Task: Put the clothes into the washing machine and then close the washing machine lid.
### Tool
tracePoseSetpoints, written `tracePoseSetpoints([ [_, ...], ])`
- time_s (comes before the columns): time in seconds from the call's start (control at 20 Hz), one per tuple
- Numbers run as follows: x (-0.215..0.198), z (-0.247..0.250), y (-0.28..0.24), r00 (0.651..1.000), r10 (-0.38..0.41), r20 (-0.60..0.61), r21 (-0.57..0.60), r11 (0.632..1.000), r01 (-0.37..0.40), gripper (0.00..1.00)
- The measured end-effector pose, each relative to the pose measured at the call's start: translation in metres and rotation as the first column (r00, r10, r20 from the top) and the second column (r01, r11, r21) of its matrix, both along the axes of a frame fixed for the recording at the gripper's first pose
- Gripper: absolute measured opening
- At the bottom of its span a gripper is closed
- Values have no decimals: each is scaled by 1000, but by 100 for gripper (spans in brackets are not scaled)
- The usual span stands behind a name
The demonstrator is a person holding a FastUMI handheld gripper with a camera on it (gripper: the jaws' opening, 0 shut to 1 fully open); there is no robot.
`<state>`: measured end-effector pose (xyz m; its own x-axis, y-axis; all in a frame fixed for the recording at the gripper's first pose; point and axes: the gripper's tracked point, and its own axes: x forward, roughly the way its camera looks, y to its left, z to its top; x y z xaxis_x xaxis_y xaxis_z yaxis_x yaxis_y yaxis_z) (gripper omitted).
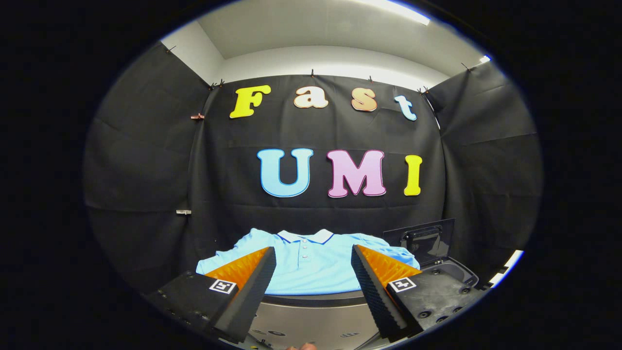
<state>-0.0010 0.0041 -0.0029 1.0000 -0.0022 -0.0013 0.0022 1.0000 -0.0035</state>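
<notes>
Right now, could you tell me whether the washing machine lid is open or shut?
Open: the washing machine lid stands raised behind the opening, to the right of the spread blue polo shirt. The gripper is open, short of the shirt.

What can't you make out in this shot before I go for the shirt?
- Polo shirt: its sleeves and sides sit behind the open fingers in the gripper view; its lower part is cut off by the surface's front edge.
- Washing machine: the inside of the opening is hidden by the finger mount; the raised lid shows.
</notes>
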Motion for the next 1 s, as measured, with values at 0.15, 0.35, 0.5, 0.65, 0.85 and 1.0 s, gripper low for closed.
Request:
tracePoseSetpoints([
  [0.15,1,2,-2,1000,-6,5,-1,1000,6,98],
  [0.35,3,3,0,1000,-5,7,5,1000,5,98],
  [0.5,3,3,-2,1000,-8,9,-7,1000,8,98],
  [0.65,5,-1,-2,1000,-10,-2,-1,1000,10,98],
  [0.85,6,-3,2,1000,1,-13,5,1000,-1,98],
  [1.0,11,-9,2,1000,4,-31,-1,1000,-4,98],
])
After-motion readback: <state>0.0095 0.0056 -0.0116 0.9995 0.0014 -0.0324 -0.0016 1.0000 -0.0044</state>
